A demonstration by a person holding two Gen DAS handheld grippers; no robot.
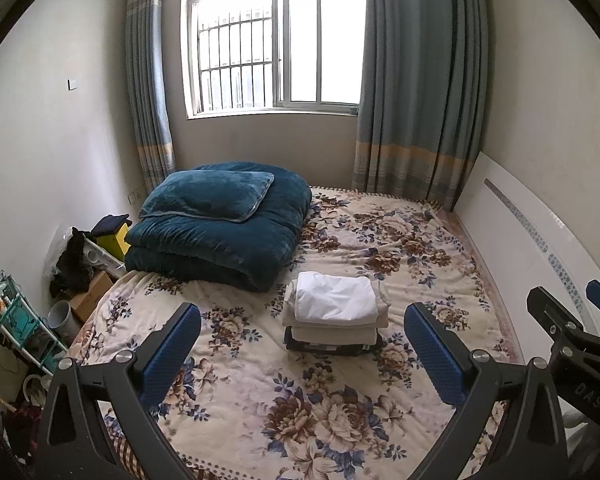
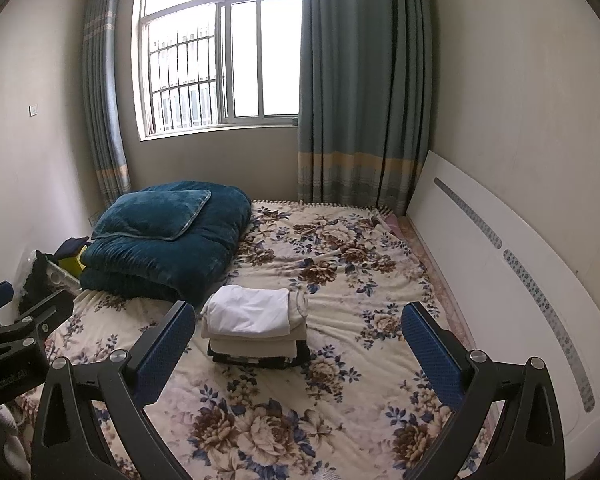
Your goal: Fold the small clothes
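Folded clothes point(image 1: 334, 316) are sitting in a stack mid-bed, ahead of the left gripper point(image 1: 304, 344) and slightly right of centre, long side running across; its jaws are gaping, holding nothing. From the right wrist, the right gripper point(image 2: 300, 340), likewise spread and empty, is seeing the stack left of centre. A blue quilt point(image 2: 164, 240) is lying just behind; nothing is blocking either approach across the floral blanket point(image 2: 340, 260).

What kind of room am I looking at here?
Most likely a home bedroom. A bed with a cream floral blanket fills the floor, a folded teal plush quilt sits at its far corner, and blue-grey curtains frame a barred window. A small stack of folded clothes rests mid-bed.
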